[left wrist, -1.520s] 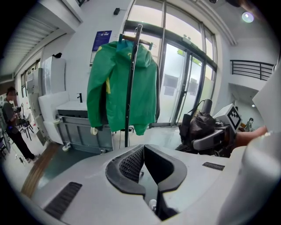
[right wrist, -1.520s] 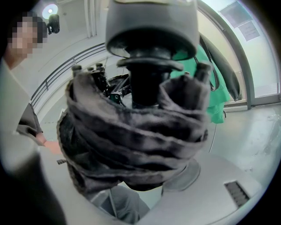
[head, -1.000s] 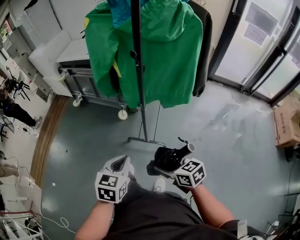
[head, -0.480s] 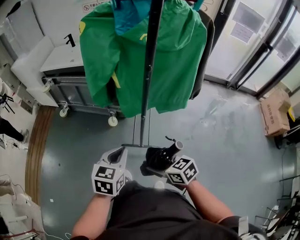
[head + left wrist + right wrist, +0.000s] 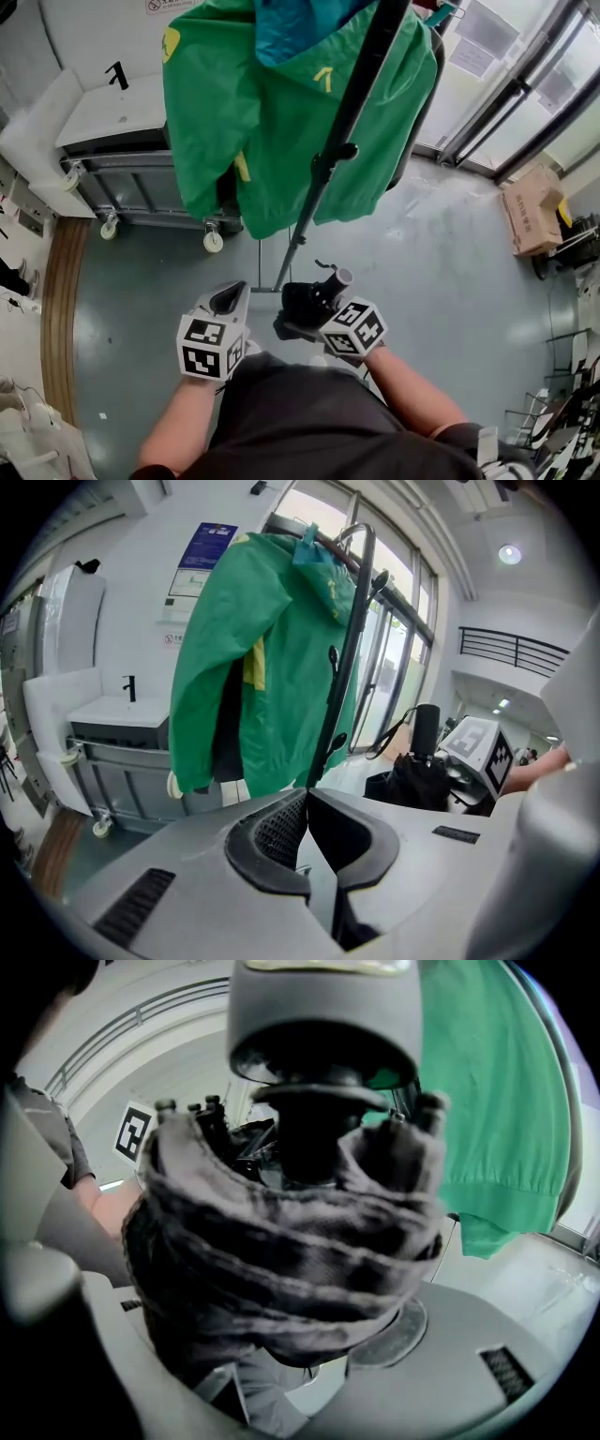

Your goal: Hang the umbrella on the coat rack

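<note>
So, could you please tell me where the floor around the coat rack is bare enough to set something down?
The widest bare floor lies right of the coat rack pole, between the green jacket and the cardboard box. A narrower patch lies left, bordered by the wheeled cart and the wooden band. It is crowded behind the pole, where jacket and cart meet.

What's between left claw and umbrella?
Only floor, as the head view shows: left claw and umbrella sit side by side, apart, with the rack base just beyond.
</note>
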Motion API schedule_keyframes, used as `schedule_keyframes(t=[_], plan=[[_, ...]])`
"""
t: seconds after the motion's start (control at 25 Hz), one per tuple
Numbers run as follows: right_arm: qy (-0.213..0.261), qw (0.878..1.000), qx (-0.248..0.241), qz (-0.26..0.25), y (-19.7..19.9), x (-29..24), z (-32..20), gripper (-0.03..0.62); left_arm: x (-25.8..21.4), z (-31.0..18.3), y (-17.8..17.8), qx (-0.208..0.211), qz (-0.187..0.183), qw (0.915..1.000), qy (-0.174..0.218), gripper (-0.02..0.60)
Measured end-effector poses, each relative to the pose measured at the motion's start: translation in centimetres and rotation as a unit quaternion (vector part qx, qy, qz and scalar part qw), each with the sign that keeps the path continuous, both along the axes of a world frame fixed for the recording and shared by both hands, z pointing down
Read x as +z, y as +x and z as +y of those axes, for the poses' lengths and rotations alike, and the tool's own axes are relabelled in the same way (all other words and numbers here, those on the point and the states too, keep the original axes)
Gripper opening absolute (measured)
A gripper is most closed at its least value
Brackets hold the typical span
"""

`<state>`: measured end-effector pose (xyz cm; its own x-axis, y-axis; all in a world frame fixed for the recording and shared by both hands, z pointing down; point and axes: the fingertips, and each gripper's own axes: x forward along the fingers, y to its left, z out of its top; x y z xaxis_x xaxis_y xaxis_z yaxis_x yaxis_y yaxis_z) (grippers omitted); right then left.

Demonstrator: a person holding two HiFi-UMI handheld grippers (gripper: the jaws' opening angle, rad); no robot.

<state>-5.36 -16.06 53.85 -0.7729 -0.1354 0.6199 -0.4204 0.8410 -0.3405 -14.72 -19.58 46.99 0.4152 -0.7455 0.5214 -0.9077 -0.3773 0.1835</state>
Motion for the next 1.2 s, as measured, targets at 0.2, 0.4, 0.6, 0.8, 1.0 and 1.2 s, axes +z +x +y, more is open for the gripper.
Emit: schedule_keyframes(t=[0.2, 0.4, 0.6, 0.8, 1.0, 1.2], plan=[[0.009, 0.999, 0.036, 0.007, -1.8, -0.1, -2.3, 0.273, 0.3, -1.4, -3.0, 0.017, 0.005, 0.9998, -0.001, 0.015], [0.018, 0.997, 0.074, 0.008, -2.7, -0.6, -4.6, 0.273, 0.7, -1.8, -4.9, 0.038, 0.006, 0.9993, -0.003, 0.015], [0.024, 0.995, 0.097, 0.014, -2.9, -0.8, -5.9, 0.273, 1.5, -1.4, -5.6, 0.051, 0.004, 0.9986, -0.013, 0.015], [0.013, 0.996, 0.092, 0.02, -3.6, 0.1, -5.3, 0.273, 1.6, -1.5, -6.7, 0.038, 0.01, 0.9992, -0.013, 0.015], [0.008, 0.997, 0.067, 0.047, -4.0, 1.7, -4.2, 0.273, 1.8, -1.5, -6.8, 0.029, 0.021, 0.9993, -0.013, 0.015], [0.001, 0.997, 0.058, 0.059, -4.3, 3.0, -3.2, 0.273, 2.6, -1.3, -6.8, 0.029, 0.024, 0.9991, -0.019, 0.015]])
